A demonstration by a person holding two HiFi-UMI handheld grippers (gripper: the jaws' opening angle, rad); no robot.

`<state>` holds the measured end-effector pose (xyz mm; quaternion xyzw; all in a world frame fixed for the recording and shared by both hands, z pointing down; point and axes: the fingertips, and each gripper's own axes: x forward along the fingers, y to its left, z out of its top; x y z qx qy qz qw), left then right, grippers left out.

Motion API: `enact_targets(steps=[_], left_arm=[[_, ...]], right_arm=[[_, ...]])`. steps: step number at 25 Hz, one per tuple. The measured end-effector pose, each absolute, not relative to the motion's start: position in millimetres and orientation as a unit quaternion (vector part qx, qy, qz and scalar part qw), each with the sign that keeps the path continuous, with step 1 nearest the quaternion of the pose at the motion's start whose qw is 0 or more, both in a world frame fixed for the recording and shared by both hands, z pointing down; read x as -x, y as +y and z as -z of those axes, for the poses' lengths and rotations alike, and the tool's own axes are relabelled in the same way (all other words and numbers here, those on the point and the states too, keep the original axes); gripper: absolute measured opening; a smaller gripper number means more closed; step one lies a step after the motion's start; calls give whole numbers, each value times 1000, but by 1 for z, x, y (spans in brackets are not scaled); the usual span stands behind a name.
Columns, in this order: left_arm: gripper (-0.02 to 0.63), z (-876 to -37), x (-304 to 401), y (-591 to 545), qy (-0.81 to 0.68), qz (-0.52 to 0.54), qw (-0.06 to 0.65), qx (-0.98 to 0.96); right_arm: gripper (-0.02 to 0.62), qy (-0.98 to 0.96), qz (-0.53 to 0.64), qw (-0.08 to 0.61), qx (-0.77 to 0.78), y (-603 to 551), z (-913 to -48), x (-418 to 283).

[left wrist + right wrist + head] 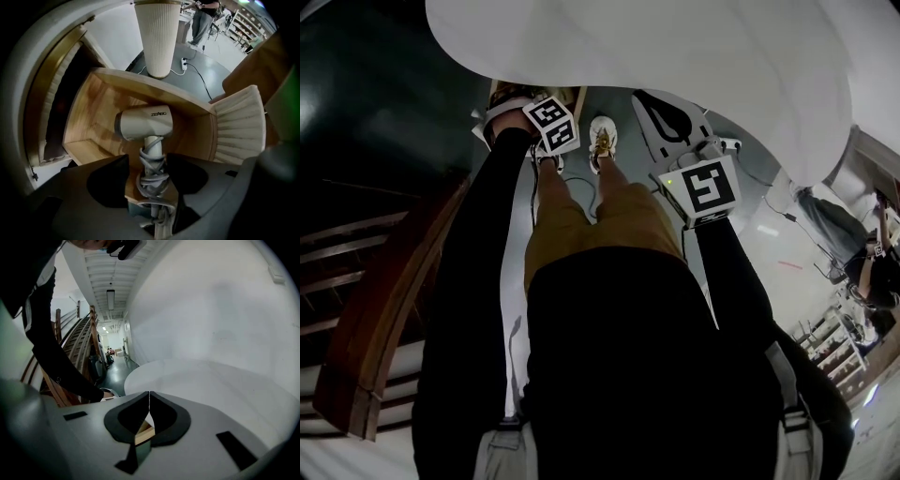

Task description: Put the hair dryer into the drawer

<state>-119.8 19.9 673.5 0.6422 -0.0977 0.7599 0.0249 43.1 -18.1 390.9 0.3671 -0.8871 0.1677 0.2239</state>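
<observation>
Wooden drawer holds the hair dryer, left tool spread clear of its handle, right tool pinched together, empty.

A broad, round white tabletop fills the top of the head view and spreads across the middle of the right gripper view. At the top centre of the left gripper view, a ribbed white pedestal stands upright on a dark grey floor. Just right of its foot lies a white power strip, with a dark cable trailing toward the lower right. In the upper right corner a person stands near shelves. A wooden stair railing climbs the left of the right gripper view, below a long ceiling lamp.
</observation>
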Motion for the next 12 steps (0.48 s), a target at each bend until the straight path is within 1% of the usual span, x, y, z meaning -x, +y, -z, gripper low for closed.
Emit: enact_targets(steps=[12], left_arm=[[272,-668,123,25,-105,-741,47,-661]], right_arm=[[28,-895,-160,219,-355,-19,-386,-33]])
